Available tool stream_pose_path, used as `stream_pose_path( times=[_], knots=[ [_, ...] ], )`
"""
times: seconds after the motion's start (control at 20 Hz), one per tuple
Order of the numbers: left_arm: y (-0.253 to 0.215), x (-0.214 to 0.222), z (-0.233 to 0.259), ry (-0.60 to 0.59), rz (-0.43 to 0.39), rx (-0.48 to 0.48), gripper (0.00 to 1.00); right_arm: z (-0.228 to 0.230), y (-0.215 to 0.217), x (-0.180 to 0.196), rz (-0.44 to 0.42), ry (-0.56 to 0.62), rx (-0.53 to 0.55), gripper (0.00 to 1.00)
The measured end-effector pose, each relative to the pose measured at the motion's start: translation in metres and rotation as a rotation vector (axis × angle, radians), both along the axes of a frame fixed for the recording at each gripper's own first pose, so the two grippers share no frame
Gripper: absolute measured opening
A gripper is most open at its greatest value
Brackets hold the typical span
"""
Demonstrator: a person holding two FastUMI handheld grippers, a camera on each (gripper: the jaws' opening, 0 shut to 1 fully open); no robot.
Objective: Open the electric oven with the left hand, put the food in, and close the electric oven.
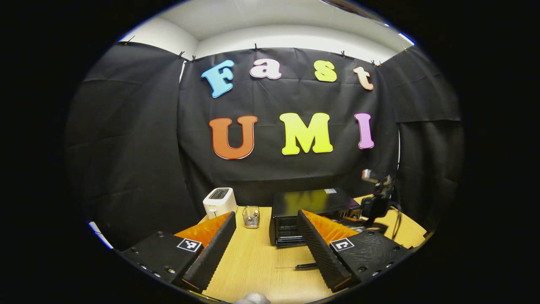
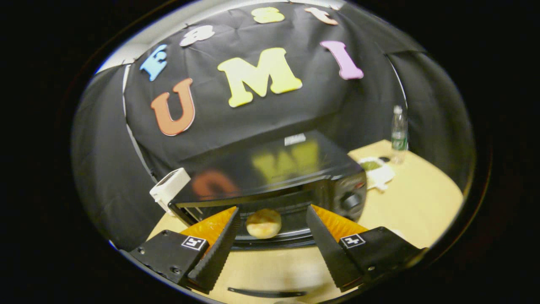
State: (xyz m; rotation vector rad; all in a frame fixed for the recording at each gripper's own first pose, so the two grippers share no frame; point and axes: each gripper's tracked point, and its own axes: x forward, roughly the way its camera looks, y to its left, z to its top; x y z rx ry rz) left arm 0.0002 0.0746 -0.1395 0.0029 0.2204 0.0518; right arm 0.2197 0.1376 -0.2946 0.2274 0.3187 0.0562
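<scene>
A wooden bench carries a black electric oven toward its back edge, a white toaster at the back left corner. The oven door hangs open and the food, a round bun, sits inside on the rack. The right gripper is nearer, fingers spread wide and empty, the bun straight ahead between them. The left gripper hovers farther back, also wide open, holding nothing, the oven ahead and slightly right. The door looks ready for closing.
</scene>
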Motion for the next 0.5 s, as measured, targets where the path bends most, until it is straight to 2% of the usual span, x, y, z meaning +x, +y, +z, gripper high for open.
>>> stream_pose_path(
  times=[0.05, 0.1, 0.15, 0.2, 0.3, 0.35, 0.5],
  knots=[
    [0.000, 0.000, -0.003, 0.000, 0.000, 0.001, 0.95, 0.022, -0.012, -0.014, 0.003, -0.032, -0.021, 1.00],
    [-0.001, -0.001, -0.009, 0.006, 0.001, 0.006, 0.95, 0.047, -0.025, -0.026, 0.003, -0.070, -0.035, 0.96],
    [-0.004, -0.001, -0.017, 0.016, 0.002, 0.007, 0.95, 0.072, -0.039, -0.040, -0.004, -0.103, -0.050, 1.00],
    [-0.010, -0.002, -0.030, 0.040, -0.005, -0.011, 0.95, 0.098, -0.053, -0.052, -0.009, -0.140, -0.060, 0.96],
    [-0.023, -0.003, -0.049, 0.075, -0.015, -0.025, 0.95, 0.140, -0.083, -0.078, -0.031, -0.194, -0.079, 0.96],
    [-0.029, -0.005, -0.061, 0.091, -0.023, -0.028, 0.95, 0.163, -0.098, -0.091, -0.050, -0.226, -0.100, 1.00],
    [-0.051, -0.009, -0.102, 0.167, -0.043, -0.032, 0.95, 0.222, -0.138, -0.129, -0.124, -0.323, -0.167, 0.99]
  ],
)
